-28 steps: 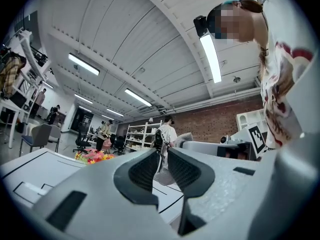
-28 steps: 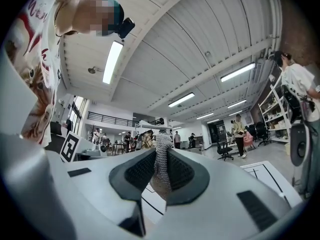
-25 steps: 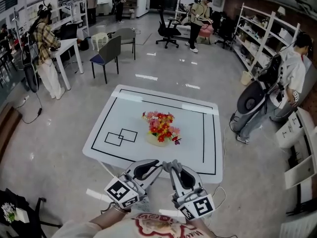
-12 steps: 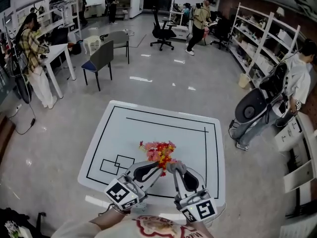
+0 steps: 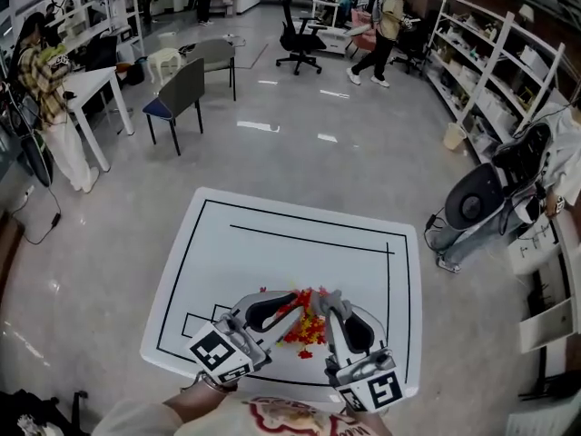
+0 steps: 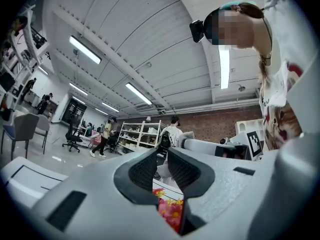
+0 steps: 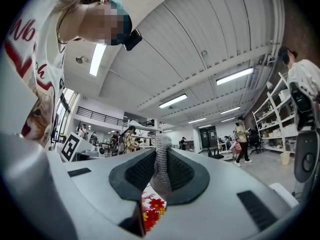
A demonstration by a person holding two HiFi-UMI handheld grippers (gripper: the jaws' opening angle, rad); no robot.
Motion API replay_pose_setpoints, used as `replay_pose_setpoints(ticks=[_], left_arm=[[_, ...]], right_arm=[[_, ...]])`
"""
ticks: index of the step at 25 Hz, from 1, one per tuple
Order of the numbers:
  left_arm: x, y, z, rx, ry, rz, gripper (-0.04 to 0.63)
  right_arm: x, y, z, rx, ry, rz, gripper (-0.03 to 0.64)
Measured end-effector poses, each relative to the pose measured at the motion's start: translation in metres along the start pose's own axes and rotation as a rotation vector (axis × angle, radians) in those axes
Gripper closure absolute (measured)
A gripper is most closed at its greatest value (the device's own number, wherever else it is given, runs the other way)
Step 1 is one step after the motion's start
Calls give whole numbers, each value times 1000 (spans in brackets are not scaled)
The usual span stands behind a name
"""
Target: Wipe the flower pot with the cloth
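A bunch of red, orange and yellow flowers (image 5: 307,327) stands near the front edge of the white table (image 5: 272,243); its pot is hidden beneath the blooms and my grippers. My left gripper (image 5: 292,297) hangs just above the flowers' left side, its tips touching and nothing between them. My right gripper (image 5: 325,302) is shut on a grey knitted cloth (image 7: 161,170), which sticks up between its jaws over the flowers' right side. The flowers (image 6: 170,210) show low between the left jaws in the left gripper view, and the flowers (image 7: 152,207) under the cloth in the right gripper view.
The table has black lines taped on it, with two overlapping squares (image 5: 201,323) at the front left. A person beside a grey wheeled machine (image 5: 474,205) stands to the right, shelves (image 5: 490,71) behind. Chairs (image 5: 182,94) and a white desk (image 5: 91,84) stand far left.
Both grippers have travelled forward from short of the table's front edge to above the flowers. The table and flowers now sit lower and nearer in the head view.
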State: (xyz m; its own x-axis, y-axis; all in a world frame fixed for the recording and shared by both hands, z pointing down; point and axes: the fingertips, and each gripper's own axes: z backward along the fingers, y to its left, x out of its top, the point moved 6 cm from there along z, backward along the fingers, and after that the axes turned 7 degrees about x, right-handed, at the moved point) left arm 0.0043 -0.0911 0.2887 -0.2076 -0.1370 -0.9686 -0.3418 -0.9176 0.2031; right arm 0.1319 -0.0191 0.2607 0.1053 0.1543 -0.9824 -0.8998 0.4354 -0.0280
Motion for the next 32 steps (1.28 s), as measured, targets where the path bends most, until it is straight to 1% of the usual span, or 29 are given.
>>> replay_pose_setpoints(ticks=[6, 9, 12, 17, 24, 29, 32], left_arm=[[1, 16, -21, -25, 25, 22, 522], [1, 23, -37, -46, 24, 11, 522], [3, 27, -49, -39, 23, 1, 523], [1, 20, -60, 14, 17, -9, 522], [7, 24, -54, 102, 7, -30, 522], [7, 27, -45, 172, 9, -37, 522], [1, 35, -36, 214, 7, -15, 522]], right_arm=[[-4, -24, -18, -1, 14, 8, 566], [-8, -43, -21, -15, 11, 24, 566], [-7, -57, -22, -14, 13, 16, 566], [-7, -81, -16, 55, 49, 19, 566], [-12, -101, -27, 177, 86, -47, 566], [-28, -103, -37, 276, 130, -77, 566], [-43, -102, -46, 323, 159, -71, 566]])
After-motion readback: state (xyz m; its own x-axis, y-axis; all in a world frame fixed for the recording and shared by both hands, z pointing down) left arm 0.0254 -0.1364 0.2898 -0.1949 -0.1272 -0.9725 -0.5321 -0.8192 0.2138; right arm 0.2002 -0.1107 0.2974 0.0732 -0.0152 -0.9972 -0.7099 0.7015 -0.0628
